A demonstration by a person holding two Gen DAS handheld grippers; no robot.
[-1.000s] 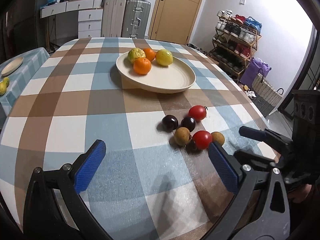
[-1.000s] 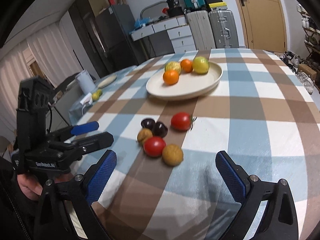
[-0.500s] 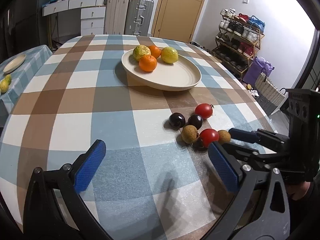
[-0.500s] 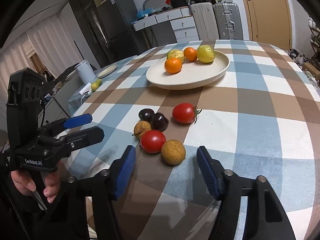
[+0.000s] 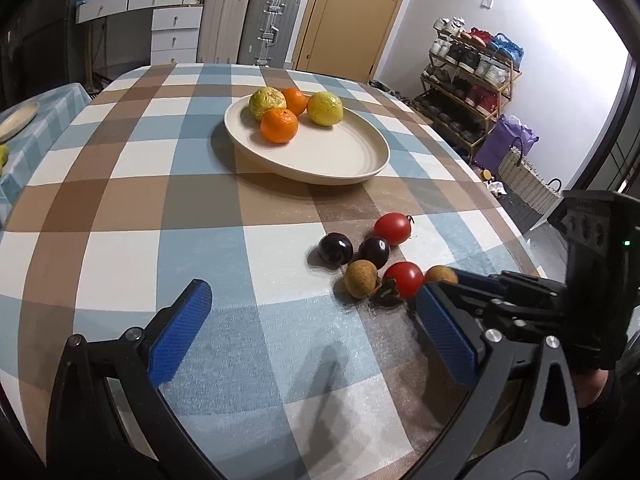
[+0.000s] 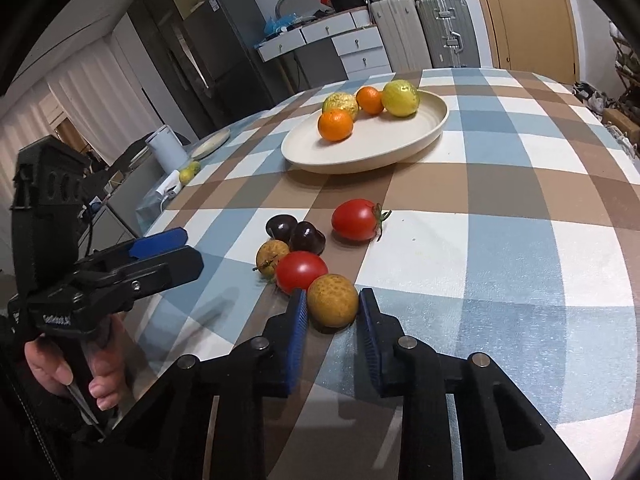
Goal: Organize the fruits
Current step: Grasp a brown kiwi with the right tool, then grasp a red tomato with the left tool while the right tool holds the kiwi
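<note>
Fruit nearest the plate's (image 6: 434, 128) front, a brown longan (image 6: 333, 300), sits on the surface clamped between the right gripper's (image 6: 333, 312) just-closed jaws, while the left gripper's (image 5: 316, 326) jaws stand apart.

Dim indoor light, bright glare right of the shoe rack (image 5: 476, 68); soft shadows, sharp focus, fisheye-bent dark edges

Blue-brown-white checked tablecloth (image 5: 120, 208)
</note>
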